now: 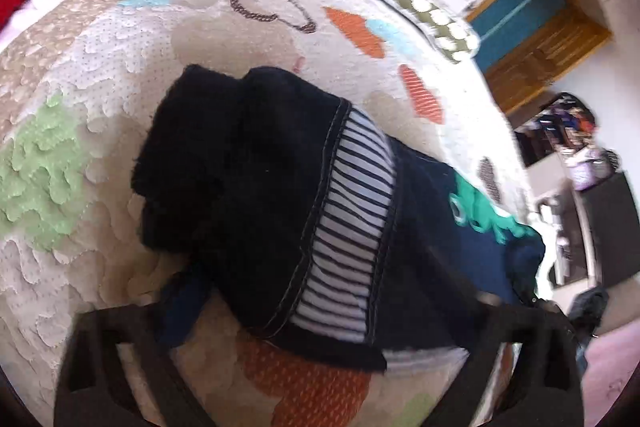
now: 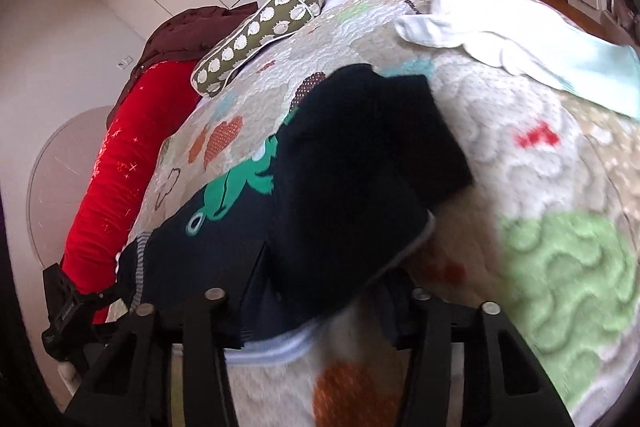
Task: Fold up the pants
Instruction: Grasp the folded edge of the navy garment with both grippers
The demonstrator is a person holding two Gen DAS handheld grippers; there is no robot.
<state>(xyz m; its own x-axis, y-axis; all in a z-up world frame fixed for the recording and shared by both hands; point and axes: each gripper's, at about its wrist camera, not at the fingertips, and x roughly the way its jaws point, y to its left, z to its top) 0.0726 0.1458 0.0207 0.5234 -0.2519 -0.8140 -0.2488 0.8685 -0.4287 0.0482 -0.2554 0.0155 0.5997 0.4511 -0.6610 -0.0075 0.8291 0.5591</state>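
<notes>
The dark navy pants (image 1: pixel 256 183) lie bunched and partly folded on a quilted bedspread (image 1: pixel 80 75), with a blue-and-white striped inner waistband (image 1: pixel 352 227) and a green frog print (image 1: pixel 484 211) showing. My left gripper (image 1: pixel 320 331) is open, its fingers (image 1: pixel 120 359) spread wide on either side of the pants' near edge. In the right wrist view the pants (image 2: pixel 352 179) lie just ahead with the frog print (image 2: pixel 240 187) on the left. My right gripper (image 2: pixel 320 311) is open, its fingers (image 2: pixel 208 339) straddling the near hem; the cloth hides the fingertips.
A red bolster (image 2: pixel 108 195) and a green dotted pillow (image 2: pixel 256 31) lie along the bed's far side. A white garment and a pale blue cloth (image 2: pixel 500 39) lie on the quilt beyond the pants. A wooden door and shelves (image 1: pixel 536 39) stand off the bed.
</notes>
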